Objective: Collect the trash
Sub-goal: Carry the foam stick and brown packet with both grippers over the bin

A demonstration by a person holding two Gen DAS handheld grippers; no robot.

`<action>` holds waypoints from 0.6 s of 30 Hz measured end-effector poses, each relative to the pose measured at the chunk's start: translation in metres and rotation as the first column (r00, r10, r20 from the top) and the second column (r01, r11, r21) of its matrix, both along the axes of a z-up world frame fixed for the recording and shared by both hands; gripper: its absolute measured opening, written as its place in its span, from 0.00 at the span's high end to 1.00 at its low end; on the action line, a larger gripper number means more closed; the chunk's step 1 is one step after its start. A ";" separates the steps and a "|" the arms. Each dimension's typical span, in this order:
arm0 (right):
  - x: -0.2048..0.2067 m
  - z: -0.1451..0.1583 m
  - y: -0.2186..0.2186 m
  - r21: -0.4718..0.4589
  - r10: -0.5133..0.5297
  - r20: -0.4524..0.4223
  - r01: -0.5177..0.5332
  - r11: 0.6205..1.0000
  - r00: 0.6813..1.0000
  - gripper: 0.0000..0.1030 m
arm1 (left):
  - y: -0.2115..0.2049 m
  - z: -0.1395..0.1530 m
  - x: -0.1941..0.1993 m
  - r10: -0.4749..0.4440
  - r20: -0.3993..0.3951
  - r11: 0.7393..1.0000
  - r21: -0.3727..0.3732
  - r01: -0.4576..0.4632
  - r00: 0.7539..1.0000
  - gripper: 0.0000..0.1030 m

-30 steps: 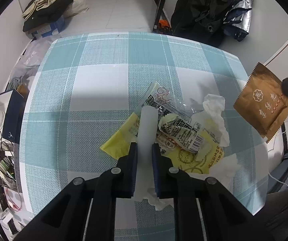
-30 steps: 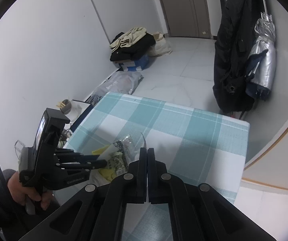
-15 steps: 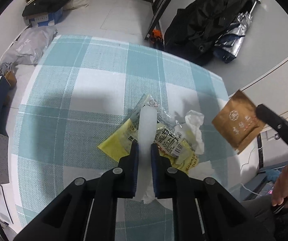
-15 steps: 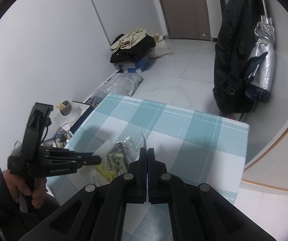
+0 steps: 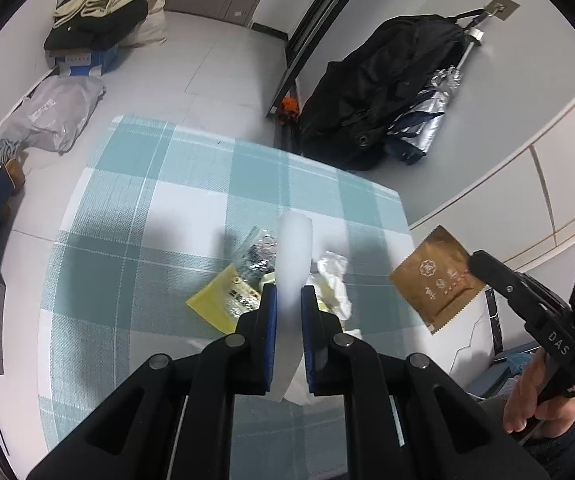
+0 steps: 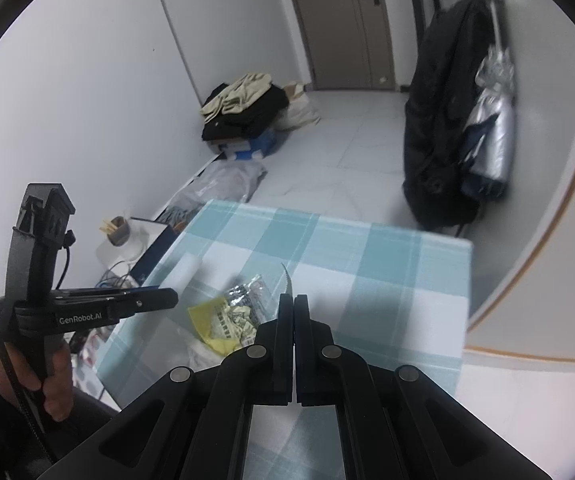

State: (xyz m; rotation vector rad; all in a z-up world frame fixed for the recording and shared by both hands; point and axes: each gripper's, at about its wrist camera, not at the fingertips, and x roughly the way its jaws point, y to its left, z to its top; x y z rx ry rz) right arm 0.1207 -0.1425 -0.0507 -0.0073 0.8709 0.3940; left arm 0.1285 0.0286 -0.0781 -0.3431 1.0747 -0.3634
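From the left wrist, the left gripper pinches a white tissue roll, its long axis running forward along the fingers, above the trash pile on the checked table. From the right wrist, the right gripper is clamped on a brown wrapper's edge, pointing up and ahead.

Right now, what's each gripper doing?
Left gripper: shut on a white strip.
Right gripper: shut on a brown packet.
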 end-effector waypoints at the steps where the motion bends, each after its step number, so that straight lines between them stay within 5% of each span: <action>1: -0.004 0.005 0.000 -0.001 -0.006 0.013 0.006 1.000 1.000 1.00 | -0.002 0.005 -0.002 -0.004 0.012 1.000 -0.003 0.004 1.000 0.93; 18: -0.108 0.098 -0.052 0.048 -0.158 0.190 0.151 0.987 0.969 1.00 | -0.069 0.098 -0.055 -0.150 0.179 0.987 -0.024 0.157 0.972 0.93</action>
